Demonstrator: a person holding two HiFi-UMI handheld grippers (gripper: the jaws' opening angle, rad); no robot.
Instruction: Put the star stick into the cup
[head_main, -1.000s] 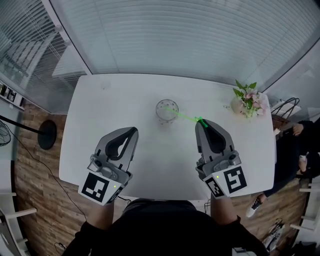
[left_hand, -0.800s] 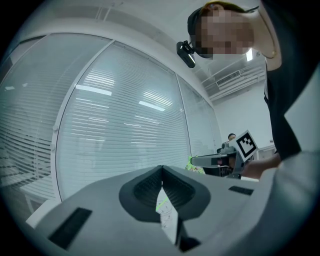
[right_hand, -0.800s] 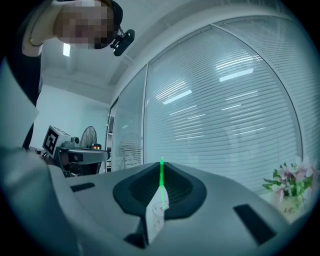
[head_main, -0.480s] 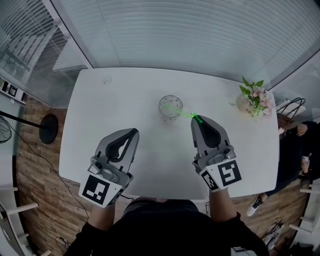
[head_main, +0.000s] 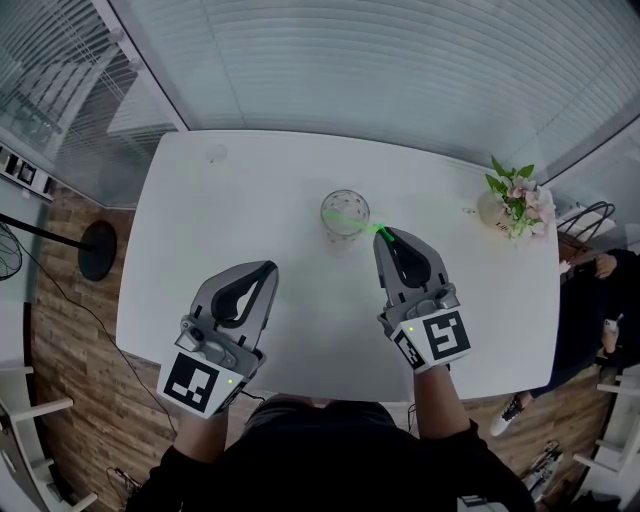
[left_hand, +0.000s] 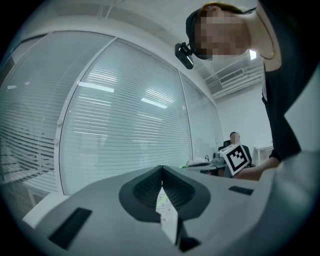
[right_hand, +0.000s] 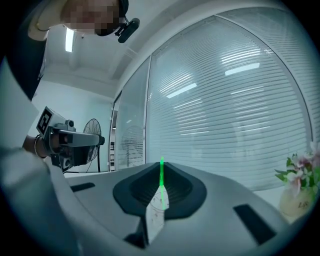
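Cup (head_main: 345, 213) at eleven o'clock of right gripper (head_main: 381, 236), which clenches star stick (right_hand: 161, 172) reaching over cup's rim; left gripper (head_main: 268, 270) closed, empty.

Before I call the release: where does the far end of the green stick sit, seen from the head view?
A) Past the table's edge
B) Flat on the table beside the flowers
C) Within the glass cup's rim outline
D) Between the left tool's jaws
C: in the head view the green stick runs from the right tool, which grips it, to the glass cup, ending inside its rim outline.
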